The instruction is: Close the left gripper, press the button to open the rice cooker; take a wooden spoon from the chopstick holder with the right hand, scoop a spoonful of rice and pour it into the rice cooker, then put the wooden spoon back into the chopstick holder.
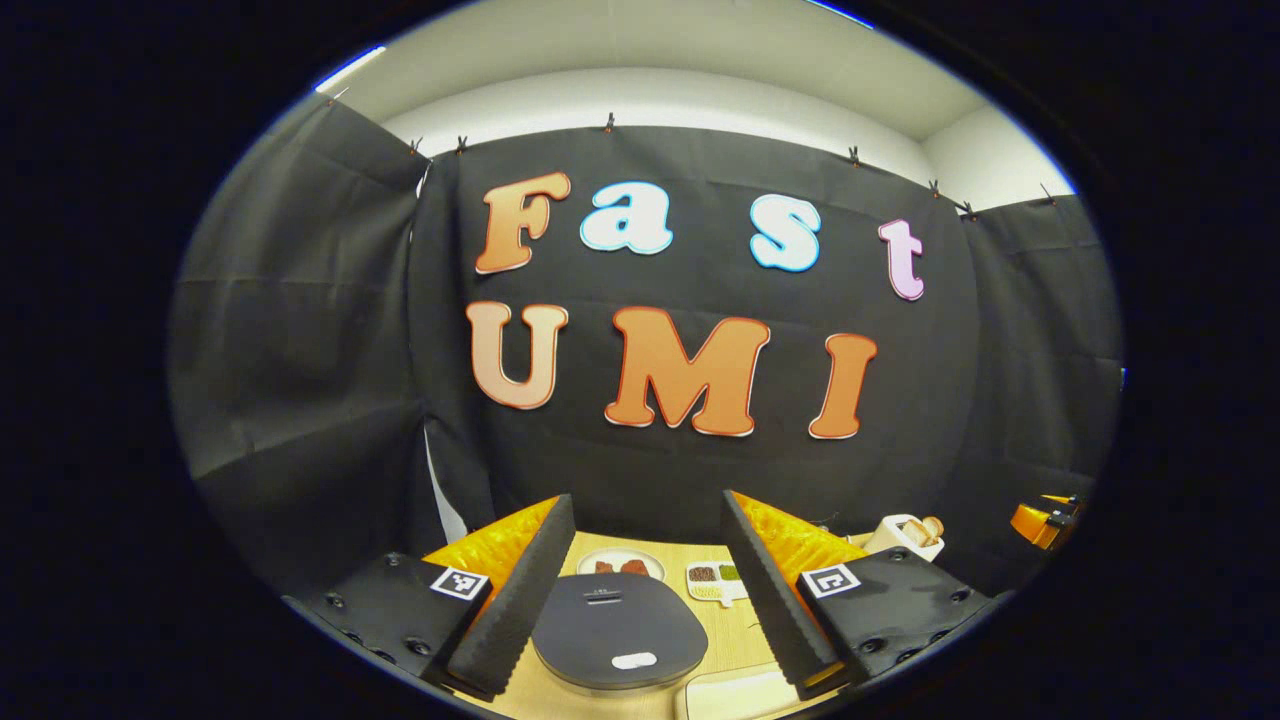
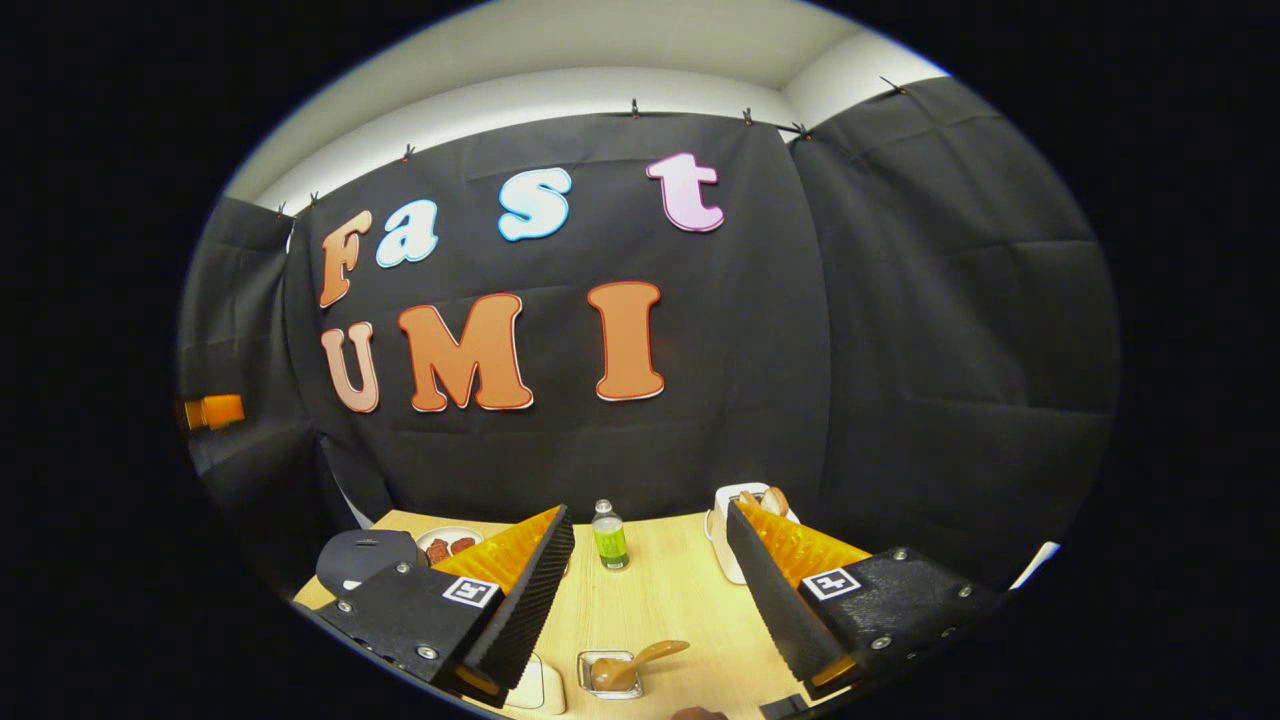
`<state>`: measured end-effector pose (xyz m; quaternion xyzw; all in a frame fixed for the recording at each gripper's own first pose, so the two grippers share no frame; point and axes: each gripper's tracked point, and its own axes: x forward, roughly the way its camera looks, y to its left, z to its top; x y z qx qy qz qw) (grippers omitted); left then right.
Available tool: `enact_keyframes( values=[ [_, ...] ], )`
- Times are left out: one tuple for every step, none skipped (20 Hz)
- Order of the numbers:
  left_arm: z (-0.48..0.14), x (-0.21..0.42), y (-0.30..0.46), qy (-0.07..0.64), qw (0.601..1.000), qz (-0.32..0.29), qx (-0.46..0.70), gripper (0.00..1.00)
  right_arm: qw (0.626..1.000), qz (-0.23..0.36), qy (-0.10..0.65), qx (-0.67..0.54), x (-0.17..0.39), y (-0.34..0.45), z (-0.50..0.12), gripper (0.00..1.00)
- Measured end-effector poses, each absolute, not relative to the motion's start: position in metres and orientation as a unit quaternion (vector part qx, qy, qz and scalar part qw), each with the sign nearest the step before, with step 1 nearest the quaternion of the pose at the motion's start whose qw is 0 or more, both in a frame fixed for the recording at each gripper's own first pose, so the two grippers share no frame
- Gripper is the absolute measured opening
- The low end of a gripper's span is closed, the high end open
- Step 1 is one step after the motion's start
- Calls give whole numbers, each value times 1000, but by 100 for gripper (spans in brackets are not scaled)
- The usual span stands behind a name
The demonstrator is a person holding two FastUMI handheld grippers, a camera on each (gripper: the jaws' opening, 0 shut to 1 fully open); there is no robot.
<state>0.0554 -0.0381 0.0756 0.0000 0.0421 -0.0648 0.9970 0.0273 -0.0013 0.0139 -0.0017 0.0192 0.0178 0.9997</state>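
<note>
Dark rice cooker (image 1: 618,630) sits lid-down between the left gripper (image 1: 648,590) fingers — both grippers' fingers spread apart.

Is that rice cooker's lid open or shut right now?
Shut. The rice cooker shows its dark lid lying flat on top, between the open fingers of the left gripper.

No legible words, brands or numbers anywhere on the table things. Square black-and-white coded tags (image 1: 459,583) on both finger mounts of the left gripper (image 1: 647,497), and likewise on the right gripper (image 2: 648,508): block patterns only, no characters. On the dark lid of the rice cooker (image 1: 615,625), a faint printed mark (image 1: 603,595), too small to read. On the small bottle (image 2: 608,537), a green label (image 2: 610,546), too blurred to read.
</note>
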Motion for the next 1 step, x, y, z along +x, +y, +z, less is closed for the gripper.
enact_keyframes(
  values=[
    [83, 50, -40, 32, 997, -72, 0, 95, 1000, 18, 14, -4, 26, -1, 19, 100]
  ],
)
